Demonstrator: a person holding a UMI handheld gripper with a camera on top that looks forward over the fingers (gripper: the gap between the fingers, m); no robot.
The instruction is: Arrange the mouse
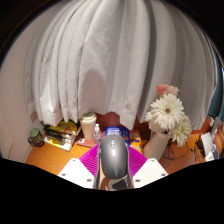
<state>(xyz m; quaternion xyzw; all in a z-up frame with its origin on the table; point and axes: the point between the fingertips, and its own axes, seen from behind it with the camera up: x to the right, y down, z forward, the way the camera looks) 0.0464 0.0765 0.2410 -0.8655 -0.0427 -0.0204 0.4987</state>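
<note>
A grey computer mouse (114, 159) sits between my gripper's (113, 168) two fingers, whose magenta pads (89, 160) press on it from both sides. The mouse is held lifted above the orange-brown table (50, 158), pointing toward the white curtain. The fingers' white tips show below the mouse on either side.
A white curtain (110, 60) hangs behind. A vase of white and pink flowers (166, 118) stands to the right. A white bottle (89, 127), a small jar (36, 137) and stacked books (64, 133) sit at the left back. A blue-labelled item (112, 130) lies just beyond the mouse.
</note>
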